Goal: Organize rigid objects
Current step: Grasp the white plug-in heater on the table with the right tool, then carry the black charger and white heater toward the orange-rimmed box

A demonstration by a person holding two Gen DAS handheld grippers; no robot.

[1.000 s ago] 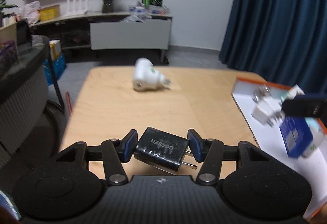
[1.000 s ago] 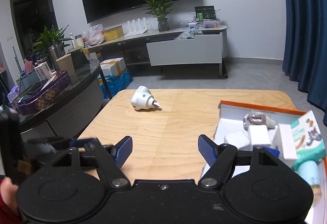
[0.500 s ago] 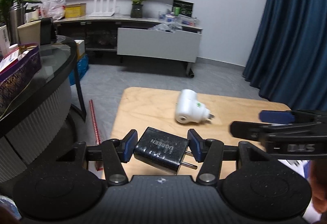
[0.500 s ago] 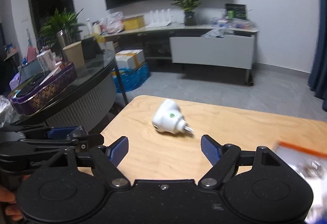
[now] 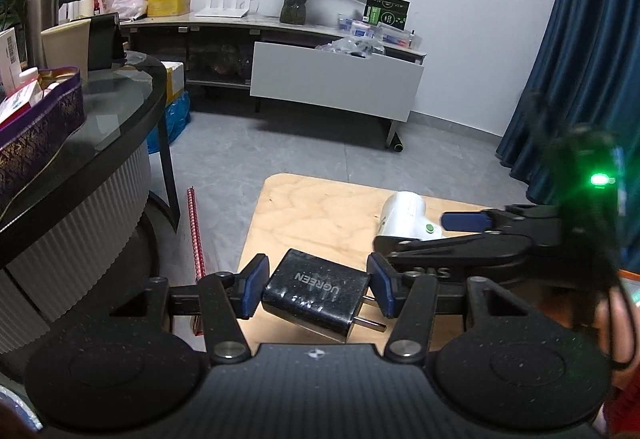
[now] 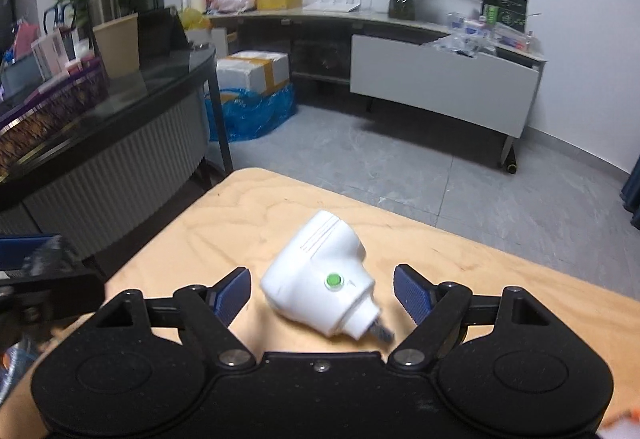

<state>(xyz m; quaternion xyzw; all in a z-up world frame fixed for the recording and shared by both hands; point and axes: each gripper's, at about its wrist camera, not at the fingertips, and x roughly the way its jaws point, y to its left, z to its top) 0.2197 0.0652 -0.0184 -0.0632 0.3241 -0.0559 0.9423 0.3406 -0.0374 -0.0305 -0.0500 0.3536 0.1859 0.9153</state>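
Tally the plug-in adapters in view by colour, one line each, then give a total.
Black: 1, the black charger, held between the left gripper fingers.
White: 1, the white adapter, lying on the wooden table.
Total: 2

light plywood table (image 6: 248, 215) fills the lower frame, just a white plug adapter (image 6: 320, 279) lying on its side mid-frame

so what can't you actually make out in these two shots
- Left wrist view: the white adapter is partly covered by the right gripper reaching across it, so its prongs are hidden.
- Left wrist view: the far side of the black UGREEN charger is hidden; the left gripper is clamped on it.
- Right wrist view: the orange-edged thing at the bottom right corner is cut off and blurred.
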